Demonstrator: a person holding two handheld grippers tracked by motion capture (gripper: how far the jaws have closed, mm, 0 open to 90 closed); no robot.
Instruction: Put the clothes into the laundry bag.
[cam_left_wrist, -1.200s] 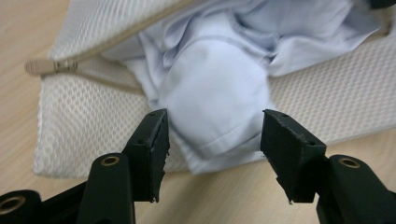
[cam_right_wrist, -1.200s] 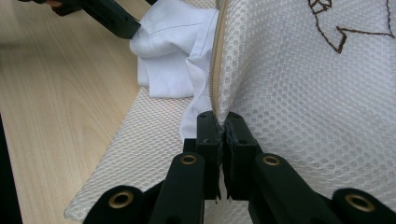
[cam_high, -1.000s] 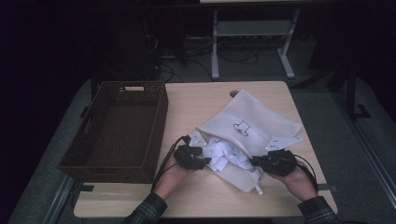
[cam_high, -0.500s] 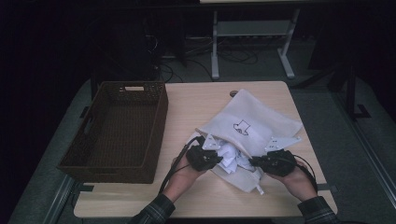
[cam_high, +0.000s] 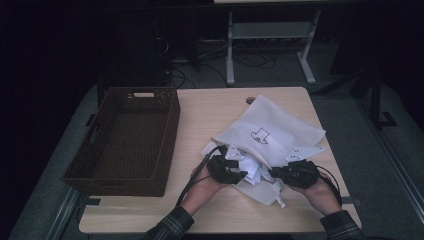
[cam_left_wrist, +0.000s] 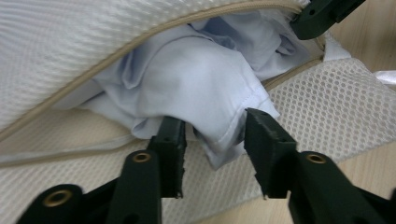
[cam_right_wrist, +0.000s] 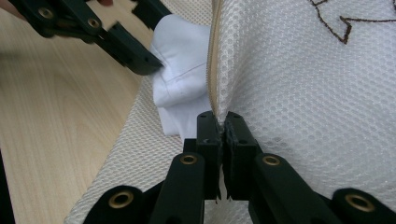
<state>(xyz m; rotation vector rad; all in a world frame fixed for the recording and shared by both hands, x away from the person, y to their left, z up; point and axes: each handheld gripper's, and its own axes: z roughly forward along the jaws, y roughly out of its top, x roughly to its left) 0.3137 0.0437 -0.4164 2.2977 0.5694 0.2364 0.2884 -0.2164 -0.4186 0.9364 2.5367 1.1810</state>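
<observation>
Left gripper (cam_left_wrist: 212, 140) of mine has just been opening its jaws, and they now stand apart around a fold of the pale white crumpled cloth garment (cam_left_wrist: 196, 88) without pressing it. My right gripper (cam_right_wrist: 223, 128) is clamped tight on the zippered edge of the white mesh laundry bag (cam_right_wrist: 303, 79), holding its mouth up. I judge the job about half done: the garment sits partly inside the bag, at the table's near edge between my hands, but a good part spills out of the opening. It remains to push that in. On the left, the dark brown woven basket (cam_high: 100, 165) holds nothing.
</observation>
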